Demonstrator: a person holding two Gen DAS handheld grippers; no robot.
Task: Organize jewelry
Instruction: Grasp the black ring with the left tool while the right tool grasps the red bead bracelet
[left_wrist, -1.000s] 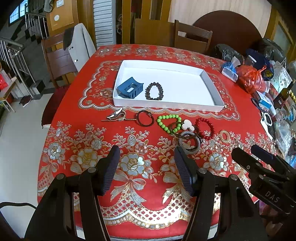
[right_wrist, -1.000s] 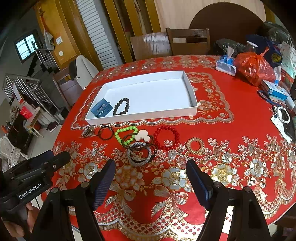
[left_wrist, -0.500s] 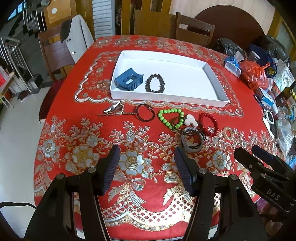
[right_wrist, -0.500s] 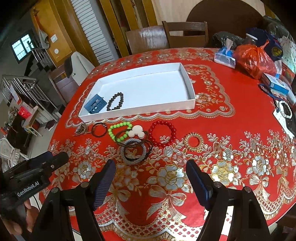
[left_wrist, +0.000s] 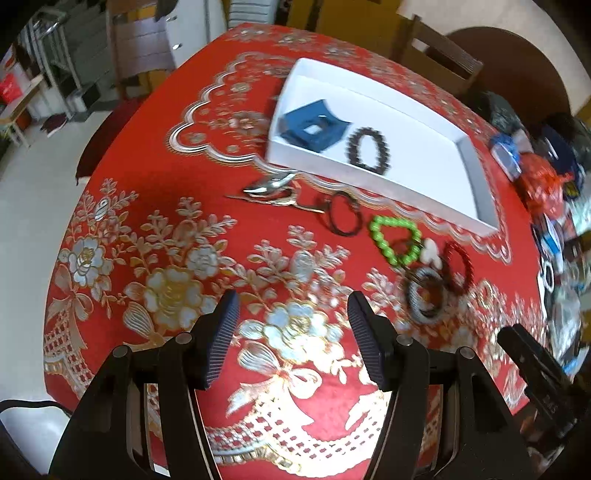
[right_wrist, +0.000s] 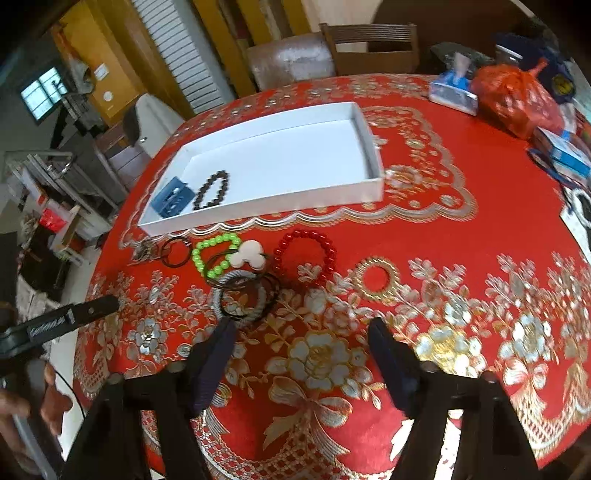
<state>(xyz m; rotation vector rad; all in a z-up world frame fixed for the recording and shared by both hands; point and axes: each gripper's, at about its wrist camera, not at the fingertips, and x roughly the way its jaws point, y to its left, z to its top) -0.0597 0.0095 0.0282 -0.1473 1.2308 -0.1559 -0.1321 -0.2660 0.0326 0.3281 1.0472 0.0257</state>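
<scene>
My left gripper (left_wrist: 291, 321) has its jaws apart, holding nothing, above the red floral tablecloth (left_wrist: 177, 258). My right gripper (right_wrist: 299, 343) is likewise spread and unloaded, near the grey braided ring (right_wrist: 242, 295). Farther out lies the loose row: silver clip (left_wrist: 271, 186), dark ring (left_wrist: 341, 214), green bead bracelet (right_wrist: 216, 256), white charm (right_wrist: 249, 254), red bead bracelet (right_wrist: 306, 253), gold ring (right_wrist: 376, 277). Beyond, the white tray (right_wrist: 295, 199) holds a blue clip (right_wrist: 171, 197) and black bead bracelet (right_wrist: 213, 190) at its left end.

Blue clip (right_wrist: 172, 197), black bracelet (right_wrist: 212, 190) in white tray (right_wrist: 371, 147)
</scene>
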